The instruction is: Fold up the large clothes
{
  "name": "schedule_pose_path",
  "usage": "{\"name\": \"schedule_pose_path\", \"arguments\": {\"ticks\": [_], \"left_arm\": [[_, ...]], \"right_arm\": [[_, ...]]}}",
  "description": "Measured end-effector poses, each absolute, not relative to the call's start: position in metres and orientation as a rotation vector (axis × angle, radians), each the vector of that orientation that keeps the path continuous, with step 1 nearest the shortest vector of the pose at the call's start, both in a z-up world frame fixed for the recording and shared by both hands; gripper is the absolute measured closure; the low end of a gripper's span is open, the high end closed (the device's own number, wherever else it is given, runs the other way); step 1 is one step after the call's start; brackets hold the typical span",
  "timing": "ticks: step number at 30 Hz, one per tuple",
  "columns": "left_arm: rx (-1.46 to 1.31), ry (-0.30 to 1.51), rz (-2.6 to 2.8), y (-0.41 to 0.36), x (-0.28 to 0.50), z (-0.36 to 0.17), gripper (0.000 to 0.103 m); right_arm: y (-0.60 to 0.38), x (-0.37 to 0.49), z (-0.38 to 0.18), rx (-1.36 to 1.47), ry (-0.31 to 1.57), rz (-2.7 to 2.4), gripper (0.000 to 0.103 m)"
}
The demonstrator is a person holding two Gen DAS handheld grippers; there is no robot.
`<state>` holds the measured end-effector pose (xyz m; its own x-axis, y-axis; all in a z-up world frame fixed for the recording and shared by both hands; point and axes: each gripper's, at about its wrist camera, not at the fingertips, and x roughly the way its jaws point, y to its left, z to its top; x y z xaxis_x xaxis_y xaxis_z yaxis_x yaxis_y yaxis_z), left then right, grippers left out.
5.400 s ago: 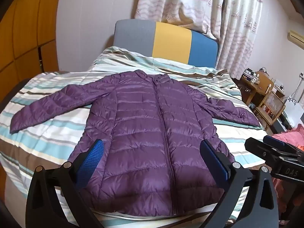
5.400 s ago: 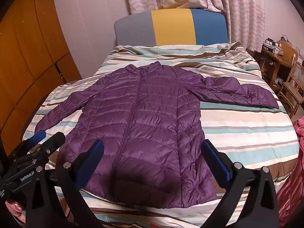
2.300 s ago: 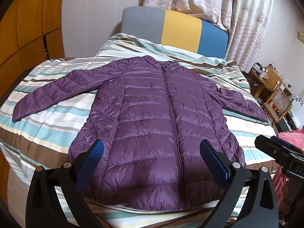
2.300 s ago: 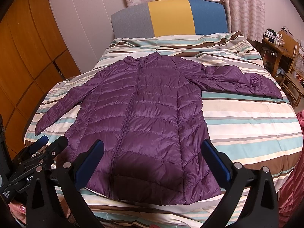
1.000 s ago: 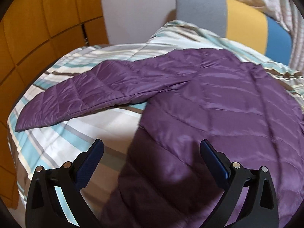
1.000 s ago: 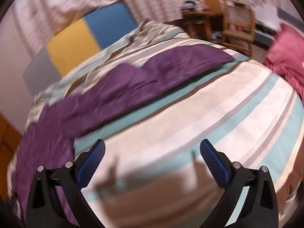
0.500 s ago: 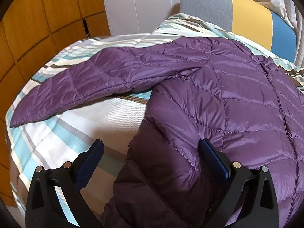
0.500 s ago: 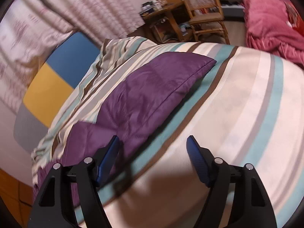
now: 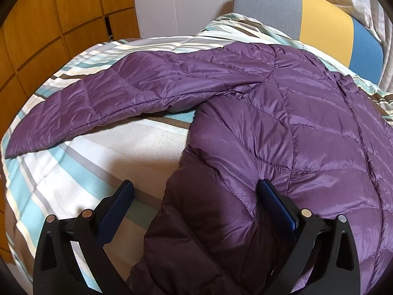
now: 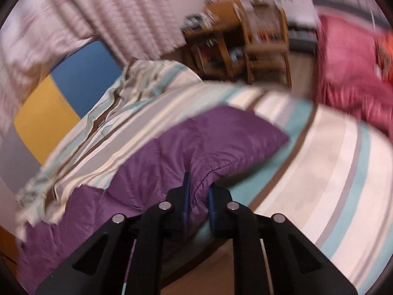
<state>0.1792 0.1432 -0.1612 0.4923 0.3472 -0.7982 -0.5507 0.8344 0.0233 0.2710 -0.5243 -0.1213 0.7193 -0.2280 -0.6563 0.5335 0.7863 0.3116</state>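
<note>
Pinching the near edge of the purple jacket's right sleeve (image 10: pixel 196 147), my right gripper (image 10: pixel 198 202) is pressing its blue pads together on a gathered fold of the quilted fabric; its jaws have just been closing, and the cloth is bunched between them. My left gripper (image 9: pixel 195 200) is standing spread wide at the jacket's (image 9: pixel 282 127) side seam: the right pad is nudging into the puffy body, the left pad is hovering over the bare striped bedspread (image 9: pixel 81 162), and nothing is clamped yet. Beyond my left fingers the other sleeve (image 9: pixel 118 95) is lying stretched out across the bed, and the collar is pointing toward the grey, yellow and blue headboard (image 9: pixel 316 19).

I am judging the risks like this: the shell is looking slick and the bite on the sleeve is shallow, so a quick pull could be slipping it free. With my left jaws open, the body is lying unanchored and may be dragging along. I could also be catching the bedspread underneath.
</note>
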Motion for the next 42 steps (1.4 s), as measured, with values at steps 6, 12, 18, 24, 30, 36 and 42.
{"name": "schedule_pose_path", "arguments": {"ticks": [6, 12, 18, 24, 30, 36, 42], "left_arm": [[-0.258, 0.898, 0.548, 0.144, 0.178, -0.161, 0.003], [-0.269, 0.895, 0.542, 0.145, 0.177, -0.162, 0.003], [-0.279, 0.892, 0.537, 0.146, 0.176, -0.162, 0.003], [-0.28, 0.89, 0.537, 0.146, 0.177, -0.162, 0.003], [-0.279, 0.89, 0.537, 0.146, 0.176, -0.162, 0.003], [-0.279, 0.889, 0.537, 0.146, 0.176, -0.162, 0.003], [-0.278, 0.889, 0.538, 0.146, 0.176, -0.162, 0.003]], "right_arm": [[-0.43, 0.265, -0.089, 0.126, 0.539, -0.381, 0.095], [-0.33, 0.259, -0.08, -0.088, 0.492, -0.24, 0.096], [-0.232, 0.257, -0.091, -0.298, 0.475, -0.094, 0.096], [-0.145, 0.257, -0.12, -0.536, 0.466, 0.024, 0.097], [-0.077, 0.245, -0.151, -0.74, 0.401, 0.129, 0.097], [-0.033, 0.236, -0.175, -0.806, 0.396, 0.216, 0.097], [-0.017, 0.231, -0.185, -0.86, 0.369, 0.347, 0.098]]}}
